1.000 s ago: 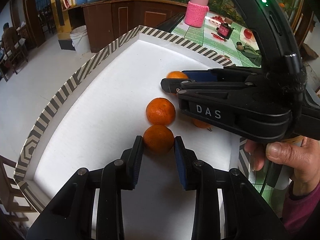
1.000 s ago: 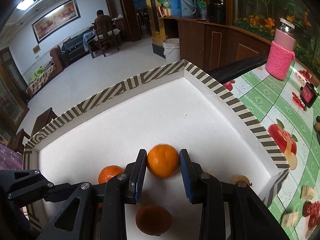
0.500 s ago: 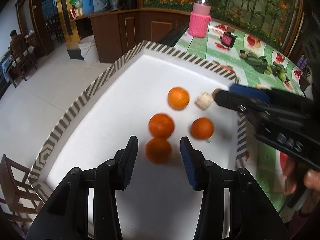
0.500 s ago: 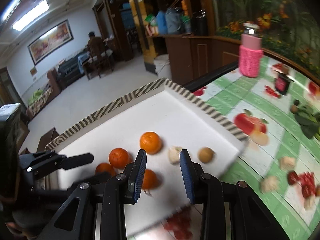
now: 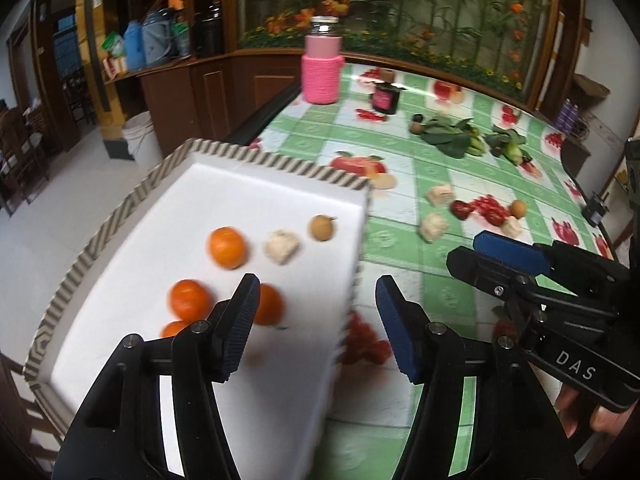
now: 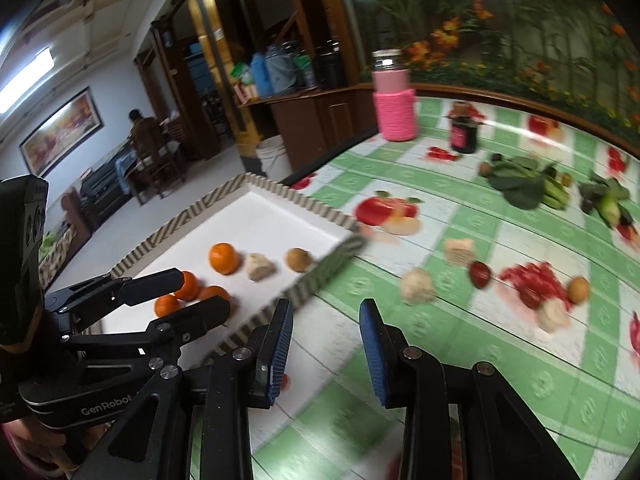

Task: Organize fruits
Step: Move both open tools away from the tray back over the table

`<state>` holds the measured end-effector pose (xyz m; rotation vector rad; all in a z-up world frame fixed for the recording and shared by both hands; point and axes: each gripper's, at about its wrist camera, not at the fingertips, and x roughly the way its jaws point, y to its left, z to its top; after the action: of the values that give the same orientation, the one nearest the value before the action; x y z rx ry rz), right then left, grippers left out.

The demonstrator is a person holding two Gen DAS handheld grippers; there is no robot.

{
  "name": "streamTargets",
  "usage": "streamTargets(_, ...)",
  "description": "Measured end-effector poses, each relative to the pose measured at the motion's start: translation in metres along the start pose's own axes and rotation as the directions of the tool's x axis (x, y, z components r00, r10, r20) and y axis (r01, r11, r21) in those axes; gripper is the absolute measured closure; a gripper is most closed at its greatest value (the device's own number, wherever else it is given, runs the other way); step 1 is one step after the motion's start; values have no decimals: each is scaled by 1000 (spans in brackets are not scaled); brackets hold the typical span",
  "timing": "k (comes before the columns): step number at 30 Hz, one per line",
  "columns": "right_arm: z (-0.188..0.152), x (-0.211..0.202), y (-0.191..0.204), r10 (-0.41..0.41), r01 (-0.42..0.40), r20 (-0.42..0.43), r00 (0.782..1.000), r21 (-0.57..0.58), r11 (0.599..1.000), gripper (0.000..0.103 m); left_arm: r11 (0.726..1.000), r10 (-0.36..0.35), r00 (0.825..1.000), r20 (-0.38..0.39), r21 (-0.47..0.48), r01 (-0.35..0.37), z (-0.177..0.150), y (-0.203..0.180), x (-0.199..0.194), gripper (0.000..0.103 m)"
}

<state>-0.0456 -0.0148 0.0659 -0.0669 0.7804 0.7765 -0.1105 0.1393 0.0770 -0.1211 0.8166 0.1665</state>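
Observation:
A white tray point(image 5: 280, 184) with a striped rim holds several oranges point(image 5: 226, 247), a pale lumpy fruit point(image 5: 281, 246) and a small brown fruit point(image 5: 322, 228). The same tray point(image 6: 256, 216) and oranges point(image 6: 224, 258) show in the right wrist view. My left gripper point(image 5: 316, 316) is open and empty, above the tray's right edge. My right gripper point(image 6: 326, 344) is open and empty, over the tablecloth right of the tray. More loose fruits lie on the cloth: pale lumps point(image 6: 416, 286), a dark red fruit point(image 6: 479, 274) and a brown round fruit point(image 6: 579, 290).
A green checked tablecloth point(image 5: 400, 152) covers the table. A pink-sleeved jar point(image 5: 322, 66) and a small dark jar point(image 5: 386, 98) stand at the back. Leafy greens point(image 5: 452, 138) lie at the back right. The floor drops off left of the tray.
Both grippers have pulled back from the oranges and swung right. The right gripper let go of its orange, which now lies in the tray. The left jaws opened wider.

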Motion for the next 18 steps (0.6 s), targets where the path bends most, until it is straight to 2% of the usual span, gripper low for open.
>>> streamTargets(8, -16, -25, -32, -54, 52, 17, 998, 71, 996, 70, 998, -21, 1000, 12, 56, 21, 5, -38, 7, 43)
streamTargets(18, -36, -50, -79, -129, 125, 15, 992, 157, 980, 70, 992, -54, 998, -20, 110, 56, 6, -75, 25, 43)
